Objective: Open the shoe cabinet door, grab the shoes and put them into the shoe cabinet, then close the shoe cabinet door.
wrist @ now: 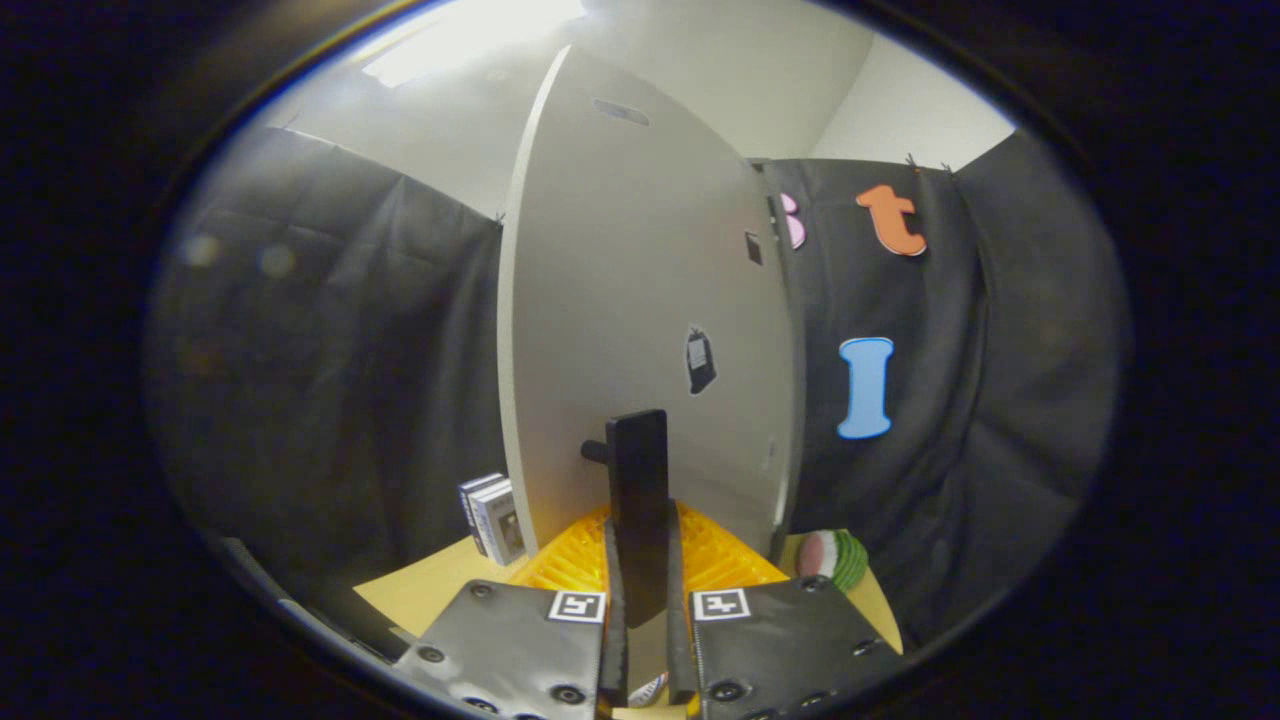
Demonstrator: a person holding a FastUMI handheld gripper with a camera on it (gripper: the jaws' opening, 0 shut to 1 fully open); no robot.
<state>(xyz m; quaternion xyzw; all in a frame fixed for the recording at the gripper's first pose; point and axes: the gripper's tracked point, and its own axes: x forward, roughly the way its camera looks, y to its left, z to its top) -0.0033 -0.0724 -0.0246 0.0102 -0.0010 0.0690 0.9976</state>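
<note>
Your gripper [640, 590] clamps both fingers on the dark door handle [637, 480] of the pale cabinet door [640, 300]. Left of the door sit small boxes [492, 517]; a striped round object [833, 557] lies on the right.

I am looking at a pale grey-white cabinet door [640, 300] carrying a small black tag mark [701, 360]. My fingers [640, 590] are closing on both sides of a plain black upright handle [637, 500]. Beneath it a bright orange-yellow ribbed rack [720, 560] is showing against the light tan tabletop [420, 590]. At the tabletop's left edge a white-and-dark printed box [493, 517] is standing; at its right edge a pink, white and green striped ball [833, 558] is sitting.
</note>
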